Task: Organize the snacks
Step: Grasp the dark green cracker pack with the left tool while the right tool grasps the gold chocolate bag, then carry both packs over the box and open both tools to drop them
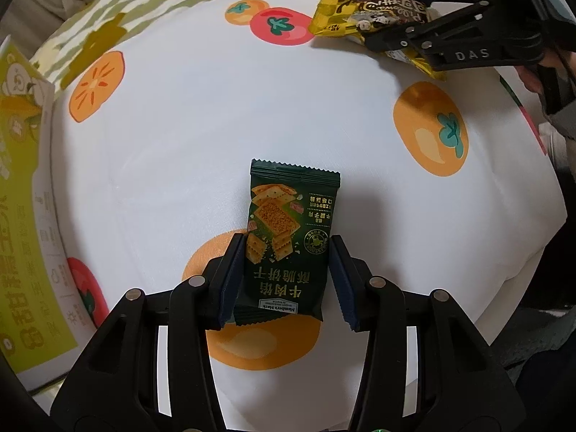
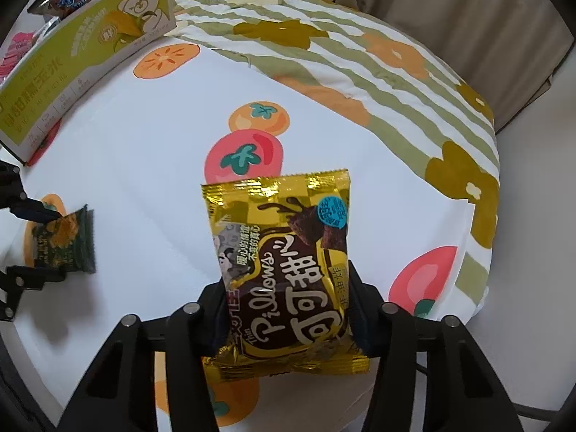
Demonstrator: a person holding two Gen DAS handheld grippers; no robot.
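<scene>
Dark green cracker packet (image 1: 288, 237) pinched in left gripper (image 1: 284, 280), gold cocoa packet (image 2: 284, 262) clamped in right gripper (image 2: 288, 309)

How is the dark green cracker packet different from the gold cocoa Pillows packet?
Colour: the green cracker packet is dark green with crackers pictured; the gold cocoa Pillows packet is shiny gold with brown chocolate art.
Size: the green packet looks narrower, the gold one wider and puffier.
Holder: the left gripper clamps the green one; the right gripper clamps the gold one.
Both are sealed, with zigzag-cut ends.
</scene>
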